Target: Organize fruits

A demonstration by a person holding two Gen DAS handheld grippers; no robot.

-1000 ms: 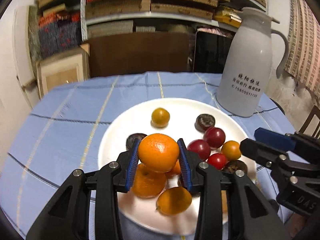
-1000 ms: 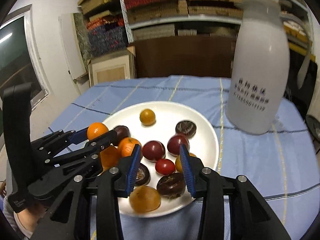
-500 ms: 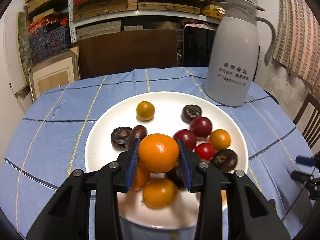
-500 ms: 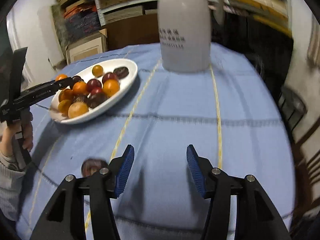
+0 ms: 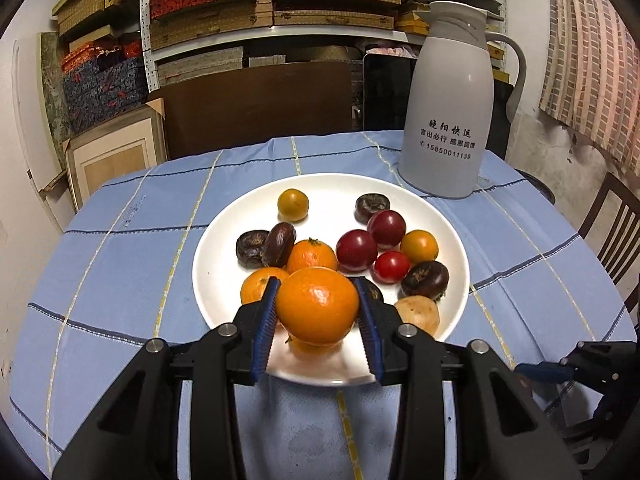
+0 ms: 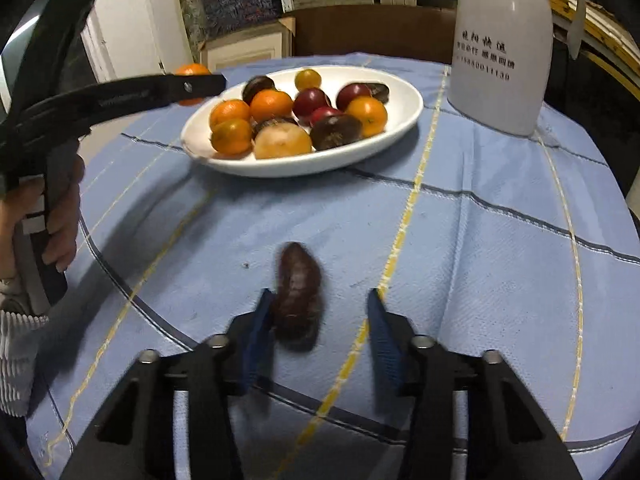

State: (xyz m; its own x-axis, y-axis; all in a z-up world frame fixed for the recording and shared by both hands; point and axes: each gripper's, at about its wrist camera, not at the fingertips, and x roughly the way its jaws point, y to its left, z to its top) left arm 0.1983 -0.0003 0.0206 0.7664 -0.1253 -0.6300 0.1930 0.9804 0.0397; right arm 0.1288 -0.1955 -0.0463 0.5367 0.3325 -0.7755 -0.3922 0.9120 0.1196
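A white plate (image 5: 224, 232) on the blue checked tablecloth holds several oranges, red plums and dark brown fruits. My left gripper (image 5: 317, 284) is shut on an orange (image 5: 318, 306), held above the plate's near rim. In the right wrist view it comes in from the left, with the orange (image 6: 192, 69) at its tip. My right gripper (image 6: 320, 296) is low over the cloth, in front of the plate (image 6: 404, 120). Its jaws are closing around a dark brown fruit (image 6: 298, 300) lying on the cloth. The fruit is against the left pad, with a gap to the right pad.
A tall white jug (image 5: 444, 120) stands behind the plate on the right. A wooden chair (image 5: 612, 232) is past the table's right edge. A person's hand (image 6: 60, 216) grips the left tool's handle. Shelves and boxes fill the background.
My right gripper left the plate, swung out over the cloth and dropped around the dark fruit lying there, jaws widening then narrowing. My left gripper drew back toward the plate's near rim with the orange.
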